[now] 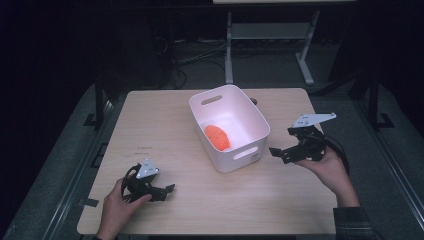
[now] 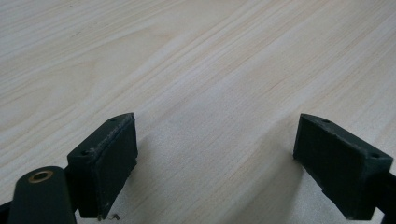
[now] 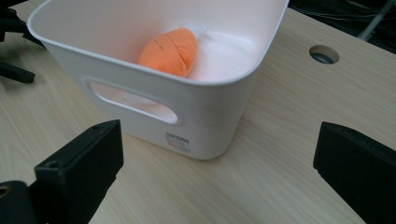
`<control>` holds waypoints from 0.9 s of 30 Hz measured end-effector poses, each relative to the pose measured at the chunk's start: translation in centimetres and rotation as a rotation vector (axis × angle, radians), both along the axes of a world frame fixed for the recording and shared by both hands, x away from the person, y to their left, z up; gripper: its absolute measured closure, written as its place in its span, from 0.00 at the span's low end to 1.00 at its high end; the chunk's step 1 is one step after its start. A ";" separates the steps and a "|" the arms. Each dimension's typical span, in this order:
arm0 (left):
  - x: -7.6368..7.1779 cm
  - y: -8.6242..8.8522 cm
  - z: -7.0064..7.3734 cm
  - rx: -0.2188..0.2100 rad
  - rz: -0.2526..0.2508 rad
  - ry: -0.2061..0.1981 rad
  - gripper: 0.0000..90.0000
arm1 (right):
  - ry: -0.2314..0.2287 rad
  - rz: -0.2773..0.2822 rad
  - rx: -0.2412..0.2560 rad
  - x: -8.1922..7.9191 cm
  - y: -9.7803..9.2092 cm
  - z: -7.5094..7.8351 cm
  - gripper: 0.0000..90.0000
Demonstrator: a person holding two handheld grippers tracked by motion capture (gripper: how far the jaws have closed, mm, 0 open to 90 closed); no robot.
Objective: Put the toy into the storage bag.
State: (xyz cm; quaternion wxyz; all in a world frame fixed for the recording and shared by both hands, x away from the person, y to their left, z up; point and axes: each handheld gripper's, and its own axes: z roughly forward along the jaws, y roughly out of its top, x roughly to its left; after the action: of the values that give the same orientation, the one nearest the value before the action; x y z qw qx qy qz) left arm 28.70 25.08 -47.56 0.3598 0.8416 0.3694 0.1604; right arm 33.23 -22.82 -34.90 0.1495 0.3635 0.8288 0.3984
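A white bin (image 1: 229,127) stood near the middle of the wooden surface (image 1: 165,125), turned at an angle to its edges, with a handle slot in each short wall. Inside it lay an orange plush toy (image 1: 218,137), resting on the floor of the bin toward the wall nearer the person. In the right gripper view the toy (image 3: 172,51) showed dark stitched lines and leaned against the near wall, just above the slot and a small label on the bin (image 3: 196,121).

The right gripper (image 1: 281,153) was held in the right hand (image 1: 327,165) just beside the bin's near right corner, off the surface, pointing toward the bin. Its 2 jaws were spread wide with nothing between them, and they were apart from the bin wall. A round hole (image 3: 324,54) in the surface lay beyond the bin.

The left gripper (image 1: 162,192) sat low at the near left of the surface, well apart from the bin, gripped by the left hand (image 1: 117,209). Its jaws were also spread wide and empty, close over bare wood (image 2: 210,70) and casting shadows on it.
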 end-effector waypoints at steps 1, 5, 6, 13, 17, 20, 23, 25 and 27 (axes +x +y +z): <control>0.0 0.0 0.0 0.000 0.000 0.000 0.14 | 0.000 0.000 0.000 0.0 0.0 0.0 0.01; 0.0 0.0 0.0 0.000 0.000 0.000 0.14 | -0.015 -0.012 0.010 -0.6 -0.7 -1.0 0.01; 0.0 0.0 0.0 0.002 -0.002 0.000 0.14 | -0.016 -0.014 0.015 -0.7 -0.8 -1.2 0.01; 0.0 0.0 0.0 -0.002 0.001 0.000 0.14 | -0.018 -0.027 0.025 -1.4 -1.5 -3.0 0.01; 0.0 0.0 0.0 0.003 -0.003 0.002 0.14 | -0.014 -0.040 0.034 -2.0 -2.1 -4.3 0.01; 0.0 0.0 0.0 0.007 -0.005 0.002 0.14 | -0.007 -0.044 0.039 -2.2 -2.2 -4.8 0.01; 0.0 0.0 0.0 0.007 -0.005 0.002 0.14 | 0.002 -0.052 0.027 -2.6 -2.6 -5.7 0.01; 0.0 0.0 0.0 0.007 -0.005 0.002 0.14 | 0.005 -0.054 0.027 -2.7 -2.7 -5.9 0.01; 0.0 0.0 0.0 0.007 -0.005 0.002 0.14 | 0.006 -0.057 0.025 -3.0 -2.9 -6.3 0.01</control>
State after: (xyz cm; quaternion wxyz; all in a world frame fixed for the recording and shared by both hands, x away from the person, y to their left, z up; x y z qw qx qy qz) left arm 28.70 25.12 -47.53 0.3567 0.8440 0.3672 0.1602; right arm 30.24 -25.68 -41.24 0.1538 0.3898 0.8136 0.4030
